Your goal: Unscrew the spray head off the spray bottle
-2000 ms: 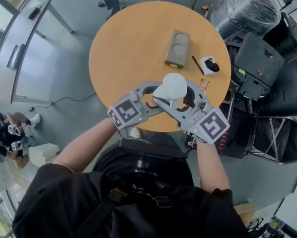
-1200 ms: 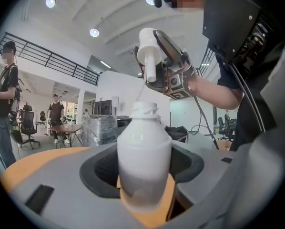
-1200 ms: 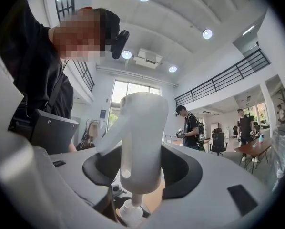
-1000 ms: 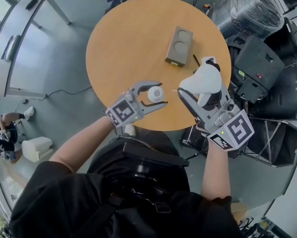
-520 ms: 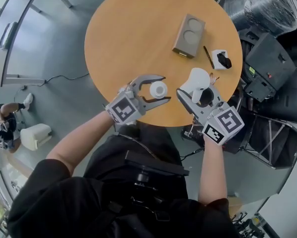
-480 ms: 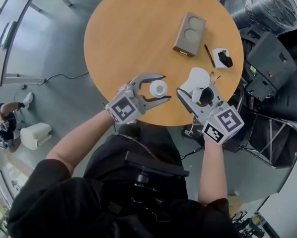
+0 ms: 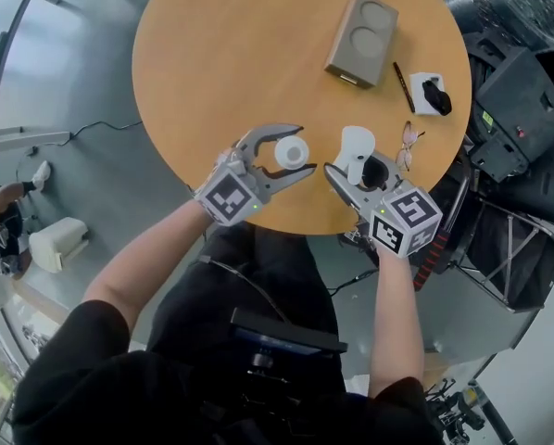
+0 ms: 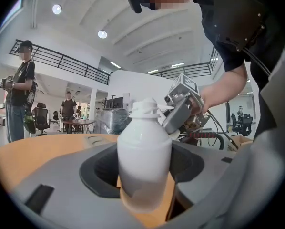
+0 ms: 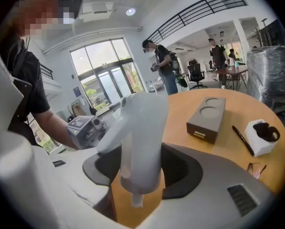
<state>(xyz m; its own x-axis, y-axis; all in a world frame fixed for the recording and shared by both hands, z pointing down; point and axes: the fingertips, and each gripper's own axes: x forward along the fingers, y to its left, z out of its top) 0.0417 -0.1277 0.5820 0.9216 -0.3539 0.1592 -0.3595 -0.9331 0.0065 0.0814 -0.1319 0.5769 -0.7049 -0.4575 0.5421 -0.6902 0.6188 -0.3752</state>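
Note:
The white spray bottle [image 7: 290,153] stands upright in my left gripper [image 7: 300,150], which is shut on its body. Its threaded neck [image 8: 145,109] is bare, with no head on it. My right gripper [image 7: 358,169] is shut on the white spray head [image 7: 355,146], held apart from the bottle and to its right. In the right gripper view the spray head [image 9: 141,132] stands upright between the jaws, its nozzle pointing left and a short tube stub below. Both grippers hang over the near edge of the round wooden table [image 7: 231,54].
Toward the table's far right lie a grey-brown block with two round recesses [image 7: 361,40], a black pen [image 7: 402,74], a white box with a black object on it [image 7: 433,95] and a pair of glasses [image 7: 408,146]. Black cases [image 7: 522,91] stand right of the table.
Two seconds ago both grippers met at the bottle. Since then the right gripper has drawn the spray head off to the right, and both grippers have come down toward the tabletop.

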